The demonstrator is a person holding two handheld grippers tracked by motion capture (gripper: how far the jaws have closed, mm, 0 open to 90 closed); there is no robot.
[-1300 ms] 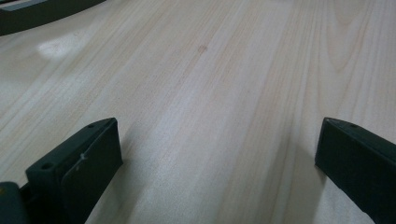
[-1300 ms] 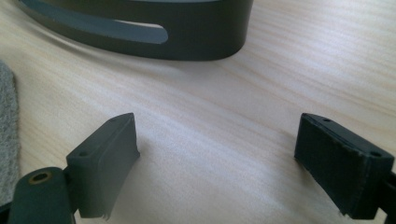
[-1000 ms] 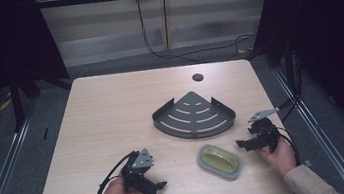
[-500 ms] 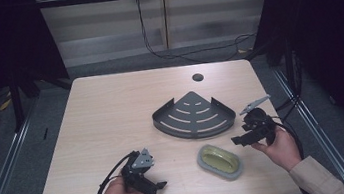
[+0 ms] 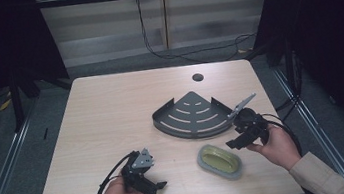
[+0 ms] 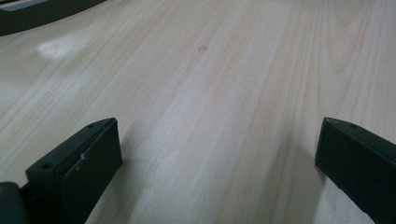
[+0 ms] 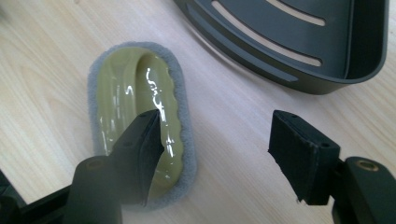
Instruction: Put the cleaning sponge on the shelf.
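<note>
From the high view, we saw the right gripper (image 5: 232, 144) raised off the table (image 5: 112, 115) in the person's right hand (image 5: 278, 146), hovering between the green scrubber (image 5: 218, 160) and the dark corner caddy (image 5: 191, 115); its jaws stood apart with nothing between them, and they had just been closing somewhat, which we took as the hand readying a narrower span for the scrubber's handle rather than a grip. The scrubber lay flat on the wood just in front of the caddy and near that gripper, free of both. The left gripper (image 5: 160, 185) rested low at the near left of the table, well apart from these things, so we judged it was parked out of the way while the right hand worked. In the left gripper view, the left gripper's (image 6: 217, 154) jaws were spread wide over bare wood with nothing held, and only a sliver of the caddy (image 6: 37, 14) edged the top left corner. In the right gripper view, the right gripper (image 7: 219, 140) looked down on the scrubber (image 7: 140, 112), its grey pad downward and its glossy green handle arched upward, a lie that offered the handle to the jaws; one jaw overlapped it in the picture but we could not tell any contact. The caddy (image 7: 299, 51) sat just beyond, its open slotted floor upward, ready, we judged, to receive the scrubber.
</note>
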